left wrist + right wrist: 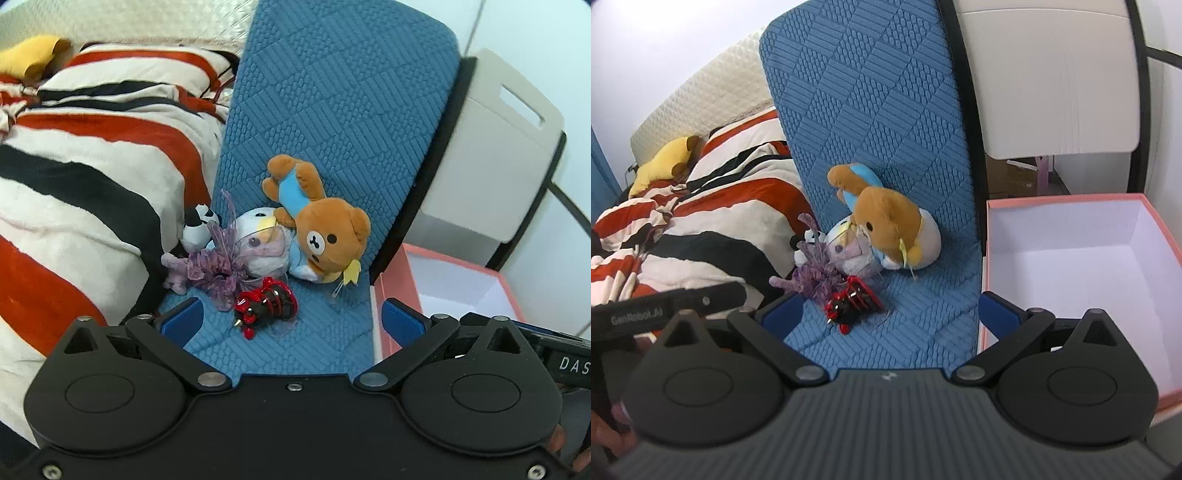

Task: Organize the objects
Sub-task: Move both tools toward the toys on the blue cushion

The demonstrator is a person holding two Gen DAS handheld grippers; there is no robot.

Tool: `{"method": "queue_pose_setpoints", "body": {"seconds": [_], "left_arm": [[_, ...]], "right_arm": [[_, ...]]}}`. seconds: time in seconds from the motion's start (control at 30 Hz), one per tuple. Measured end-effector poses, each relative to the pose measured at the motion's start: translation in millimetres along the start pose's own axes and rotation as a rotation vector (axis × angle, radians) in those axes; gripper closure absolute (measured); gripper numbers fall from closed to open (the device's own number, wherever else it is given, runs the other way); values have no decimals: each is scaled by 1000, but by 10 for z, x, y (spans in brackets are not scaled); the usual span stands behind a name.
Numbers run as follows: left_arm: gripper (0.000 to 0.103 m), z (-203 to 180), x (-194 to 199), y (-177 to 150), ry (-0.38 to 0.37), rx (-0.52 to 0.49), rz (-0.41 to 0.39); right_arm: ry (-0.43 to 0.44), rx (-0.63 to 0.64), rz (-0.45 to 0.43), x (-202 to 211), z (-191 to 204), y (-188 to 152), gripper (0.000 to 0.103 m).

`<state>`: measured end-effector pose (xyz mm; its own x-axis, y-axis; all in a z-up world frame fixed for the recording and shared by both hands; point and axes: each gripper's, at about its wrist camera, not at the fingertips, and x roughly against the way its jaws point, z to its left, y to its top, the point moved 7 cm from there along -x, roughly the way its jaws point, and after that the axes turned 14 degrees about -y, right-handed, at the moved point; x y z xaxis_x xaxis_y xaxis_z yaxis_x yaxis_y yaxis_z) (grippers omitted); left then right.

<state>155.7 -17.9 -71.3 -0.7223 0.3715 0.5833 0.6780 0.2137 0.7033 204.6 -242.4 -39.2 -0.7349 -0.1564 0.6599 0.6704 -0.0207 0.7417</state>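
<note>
A small heap of toys lies on the blue quilted cushion [332, 110]. A brown bear plush [328, 229] rests head down on a white and pale blue plush [266, 247]. A purple frilly toy [210, 269] and a small black and white plush [197, 225] sit to their left. Nearest me is a red and black spiky toy [266, 302]. My left gripper [291, 319] hangs open just short of that toy, empty. In the right wrist view the bear [886, 221], the red and black toy [853, 302] and the cushion [868, 110] show again, with my right gripper [890, 314] open and empty before them.
A pink box [1067, 206] with a white inside stands open right of the cushion, also seen as the pink box [443, 266]. A striped red, black and white blanket [74, 177] fills the left. A yellow plush [665, 162] lies at the bed's far end. A white chair back [1052, 74] stands behind.
</note>
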Motion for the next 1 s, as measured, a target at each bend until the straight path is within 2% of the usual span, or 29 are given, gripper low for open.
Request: {"method": "queue_pose_setpoints", "body": {"seconds": [0.2,0.4,0.47,0.53,0.7,0.8,0.9,1.0], "left_arm": [[0,-31,32,124,-26,4,4],[0,-18,90,-21,-52,-45,-47],[0,7,145,-79,-55,-42,-64],[0,7,230,-118,-64,-41,-65],[0,18,456,-113,-86,-92,-102],[0,16,571,-158,-60,-98,-91],[0,-72,694,-242,-63,-121,-96],[0,-168,797,-323,-84,-107,-95]], "right_arm": [[-24,2,-15,9,0,201,0],[-15,-14,-43,2,-41,4,0],[3,-21,-64,56,-47,-57,0],[-11,-36,-46,123,-60,-80,0],[-6,-25,-71,349,-50,-139,0],[-12,-39,-62,460,-38,-189,0],[12,-37,-76,601,3,-236,0],[-3,-16,-74,690,40,-291,0]]}}
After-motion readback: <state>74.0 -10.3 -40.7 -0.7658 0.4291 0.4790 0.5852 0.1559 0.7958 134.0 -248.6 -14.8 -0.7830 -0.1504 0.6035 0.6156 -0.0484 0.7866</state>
